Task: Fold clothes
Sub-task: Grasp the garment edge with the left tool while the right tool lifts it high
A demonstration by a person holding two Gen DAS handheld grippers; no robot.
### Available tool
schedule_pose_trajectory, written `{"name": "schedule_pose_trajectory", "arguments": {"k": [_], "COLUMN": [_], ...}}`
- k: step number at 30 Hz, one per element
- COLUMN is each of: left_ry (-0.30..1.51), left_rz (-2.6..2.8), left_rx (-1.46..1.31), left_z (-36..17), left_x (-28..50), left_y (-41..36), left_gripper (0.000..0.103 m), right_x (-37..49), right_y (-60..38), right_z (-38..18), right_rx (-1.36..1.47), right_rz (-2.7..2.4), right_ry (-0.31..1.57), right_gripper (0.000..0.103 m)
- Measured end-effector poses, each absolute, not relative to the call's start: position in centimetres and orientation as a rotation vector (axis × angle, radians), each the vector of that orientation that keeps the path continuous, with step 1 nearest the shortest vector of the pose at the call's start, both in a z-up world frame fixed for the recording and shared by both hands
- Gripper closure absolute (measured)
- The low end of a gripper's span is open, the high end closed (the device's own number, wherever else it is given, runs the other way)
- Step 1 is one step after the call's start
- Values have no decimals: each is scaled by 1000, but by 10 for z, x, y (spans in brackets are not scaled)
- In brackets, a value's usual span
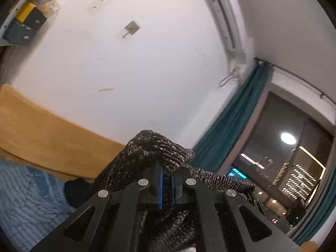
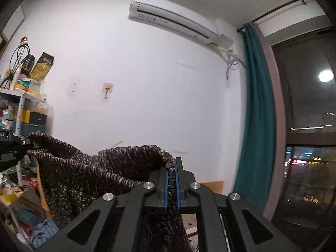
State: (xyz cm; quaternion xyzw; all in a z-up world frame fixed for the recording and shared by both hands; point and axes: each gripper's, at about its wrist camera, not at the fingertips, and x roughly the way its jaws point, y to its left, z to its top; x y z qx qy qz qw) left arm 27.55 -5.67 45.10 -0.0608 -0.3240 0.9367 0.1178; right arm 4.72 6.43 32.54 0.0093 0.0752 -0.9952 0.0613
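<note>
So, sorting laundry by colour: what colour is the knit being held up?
Dark brown-black marled with whitish flecks, ribbed knit; the right wrist view shows it best.

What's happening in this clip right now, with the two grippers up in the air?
A person is holding a dark marled knit garment up off the surface with both handheld grippers. The left gripper is clamped on one bunched edge of the knit, and the right gripper is clamped on another, with the fabric sagging between them. Both cameras look at the white wall, with a teal curtain at the right. No fold is visible yet.
</note>
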Motion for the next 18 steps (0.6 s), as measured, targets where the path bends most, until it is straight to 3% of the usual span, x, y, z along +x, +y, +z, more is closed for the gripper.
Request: {"name": "schedule_pose_trajectory", "arguments": {"k": [8,18], "left_ry": [-1006,-987], "left_rz": [2801,2887], "left_rx": [-466,-515], "left_z": [359,229], "left_x": [198,27], "left_y": [-80,-88], "left_gripper": [97,97], "right_x": [-15,-176], "right_y": [50,32], "right_z": [263,147], "right_rx": [332,545], "right_rz": [-2913,-2943], "right_ry": [178,239], "right_gripper": [97,97]}}
